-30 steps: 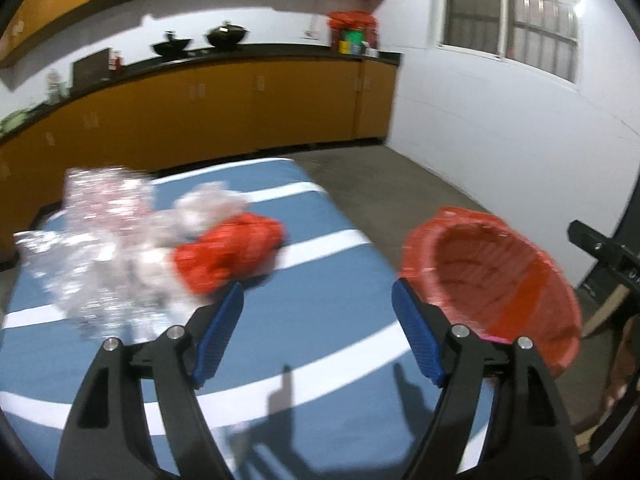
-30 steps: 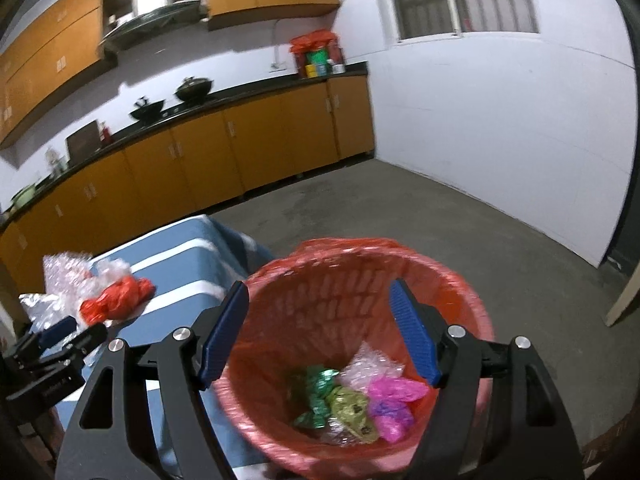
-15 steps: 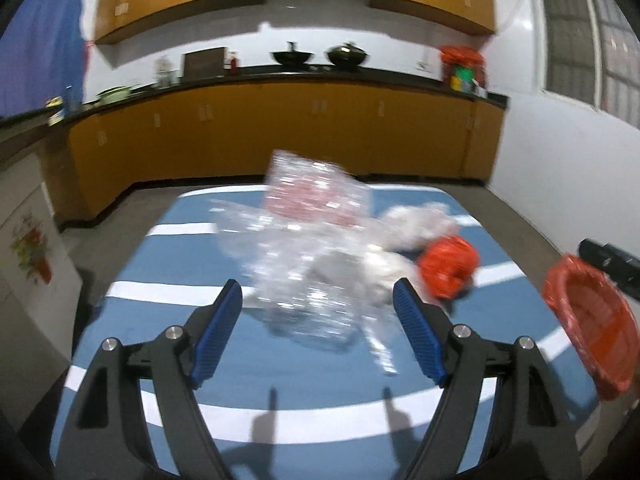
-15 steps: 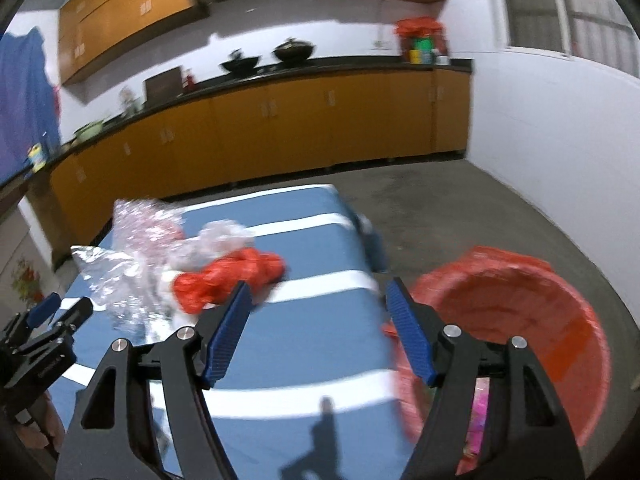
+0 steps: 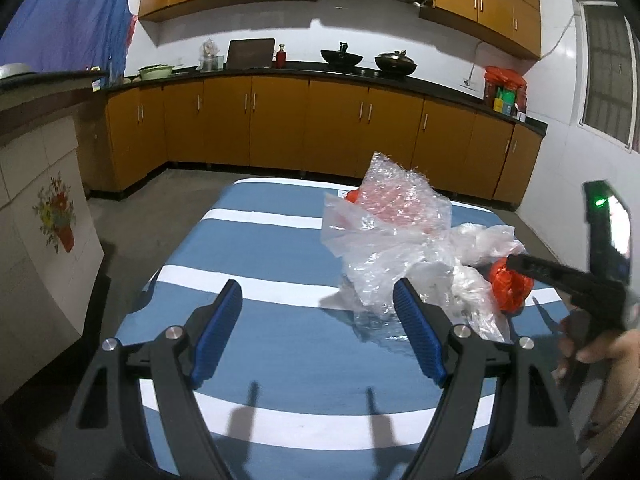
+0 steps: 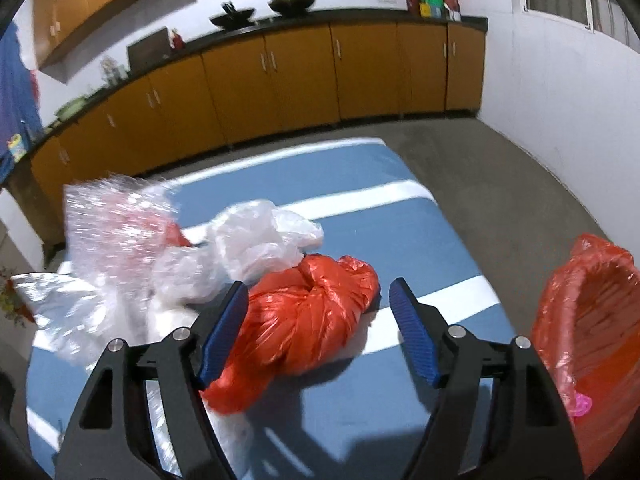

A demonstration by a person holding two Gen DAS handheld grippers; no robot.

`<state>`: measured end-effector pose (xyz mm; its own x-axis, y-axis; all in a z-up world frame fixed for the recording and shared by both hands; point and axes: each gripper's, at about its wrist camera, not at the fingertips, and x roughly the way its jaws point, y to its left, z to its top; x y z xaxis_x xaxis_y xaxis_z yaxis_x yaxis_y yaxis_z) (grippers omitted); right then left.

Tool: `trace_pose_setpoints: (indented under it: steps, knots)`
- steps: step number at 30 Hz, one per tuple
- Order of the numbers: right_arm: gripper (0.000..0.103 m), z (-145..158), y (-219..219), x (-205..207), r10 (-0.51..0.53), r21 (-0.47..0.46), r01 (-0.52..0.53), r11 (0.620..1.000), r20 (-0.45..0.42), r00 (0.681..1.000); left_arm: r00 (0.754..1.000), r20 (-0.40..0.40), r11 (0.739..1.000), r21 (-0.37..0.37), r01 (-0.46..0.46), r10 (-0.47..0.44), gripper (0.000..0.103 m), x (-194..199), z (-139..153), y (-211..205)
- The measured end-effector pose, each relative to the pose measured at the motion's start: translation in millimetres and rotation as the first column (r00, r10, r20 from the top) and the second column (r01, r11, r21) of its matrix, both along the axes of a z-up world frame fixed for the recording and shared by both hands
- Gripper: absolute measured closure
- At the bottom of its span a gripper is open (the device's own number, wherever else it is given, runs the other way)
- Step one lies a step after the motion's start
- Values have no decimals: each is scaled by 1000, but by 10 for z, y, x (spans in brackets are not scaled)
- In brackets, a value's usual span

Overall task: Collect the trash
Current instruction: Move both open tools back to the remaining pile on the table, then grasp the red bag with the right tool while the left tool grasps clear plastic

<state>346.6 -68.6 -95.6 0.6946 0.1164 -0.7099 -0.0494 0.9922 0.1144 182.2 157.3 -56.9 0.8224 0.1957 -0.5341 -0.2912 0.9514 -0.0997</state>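
A crumpled red plastic bag [image 6: 304,320] lies on the blue table with white stripes [image 6: 360,184]. My right gripper [image 6: 318,292] hovers over the bag with its jaws opening. The bag sits between the blue pads [image 6: 224,320], which do not press on it. Beside it lie a white plastic bag [image 6: 264,236] and a heap of clear bubble wrap [image 6: 116,220]. In the left wrist view my left gripper [image 5: 318,300] stands open and empty over the table [image 5: 260,240]. The clear plastic heap [image 5: 392,240] is just ahead of its right finger, and the red bag [image 5: 510,286] lies further right.
A bin with a red liner [image 6: 592,320] stands on the floor off the table's right edge, with some bright trash inside. A person's hand [image 5: 596,350] holds the other gripper at the right. Orange cabinets [image 5: 280,128] line the far wall. A tiled counter [image 5: 36,200] stands left.
My right gripper has swung from above the bin to over the red bag on the table. The left gripper has turned away from the bin toward the plastic heap, staying open.
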Motion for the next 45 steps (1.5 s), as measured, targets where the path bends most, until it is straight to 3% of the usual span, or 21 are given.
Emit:
trace_pose_setpoints:
  steps: [5,7,12,22,31,33,35,38,45]
  knots:
    - [29,-118,37,-4,47,46,-45,998,-41,998,1000,6,1000,-10,12,-12,26,39,-3,-33]
    - [45,-139,48,-45,93,78,-89,993,-54,994,1000,10,1000,-14,22,-22,26,62,3,-38]
    - [62,-133,33,-144,145,108,-139,984,-52,988,998,17,998,-15,63,-63,26,159,34,-178]
    - [65,-70,-399,-499,98,99,-95,991,-22,995,986,-5,986,2,165,-165,27,589,43,-561]
    - [65,-58,-757,-664,46,131,-42,990,-30,998,973,-137,980,46,194,-186,51,1122,-180,-849]
    - [65,-29,-762,-685,48,136,-44,990,-24,999,968,-170,980,49,195,-185,60,1188,-246,-853]
    - [65,-5,-786,-709,51,143,-48,989,-18,999,961,-193,977,42,208,-196,82,1210,-302,-848]
    - [65,68,-830,-770,58,154,-57,986,-3,998,960,-164,973,5,231,-227,90,1123,-278,-813]
    - [65,276,-918,-962,61,173,-68,983,48,997,954,-46,955,-20,296,-297,91,685,8,-789]
